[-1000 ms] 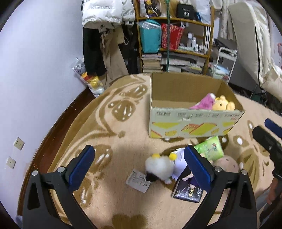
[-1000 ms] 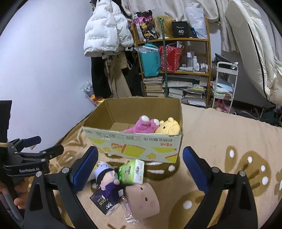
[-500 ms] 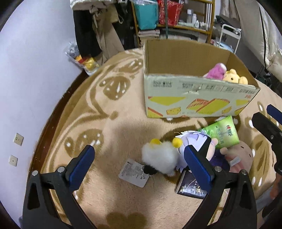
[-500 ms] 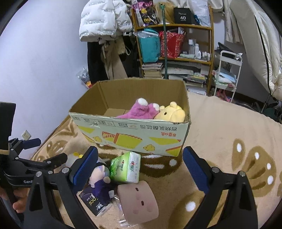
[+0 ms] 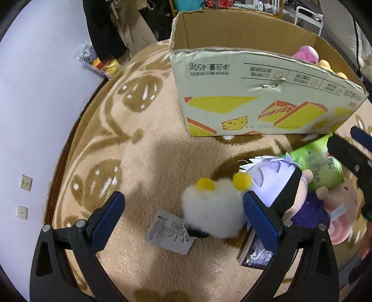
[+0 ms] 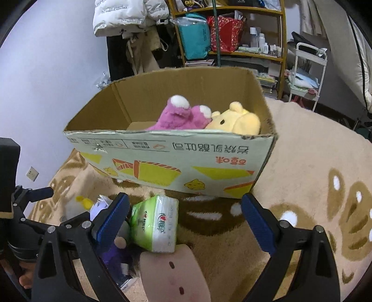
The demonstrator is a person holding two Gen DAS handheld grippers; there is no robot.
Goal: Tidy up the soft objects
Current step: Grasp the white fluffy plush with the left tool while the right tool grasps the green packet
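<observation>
A cardboard box (image 5: 255, 102) stands on the carpet and holds a pink plush (image 6: 179, 116) and a yellow bear plush (image 6: 239, 119). In front of it lie a white fluffy plush with yellow pompoms (image 5: 211, 213), a lavender-haired doll (image 5: 286, 185), a green tissue pack (image 6: 155, 223) and a pink square plush (image 6: 172, 274). My left gripper (image 5: 183, 220) is open, low over the white plush, which lies between its fingers. My right gripper (image 6: 186, 223) is open above the tissue pack and pink plush.
A paper tag (image 5: 169, 232) and a dark packet (image 5: 255, 255) lie by the toys. The wall (image 5: 34, 104) and dark floor edge run at left. Shelves (image 6: 227, 34), hanging coats (image 6: 130, 18) and a white cart (image 6: 307, 76) stand behind the box.
Both grippers have moved forward and down toward the toys. The white plush now sits between my left fingers. The box looms larger in both views.
</observation>
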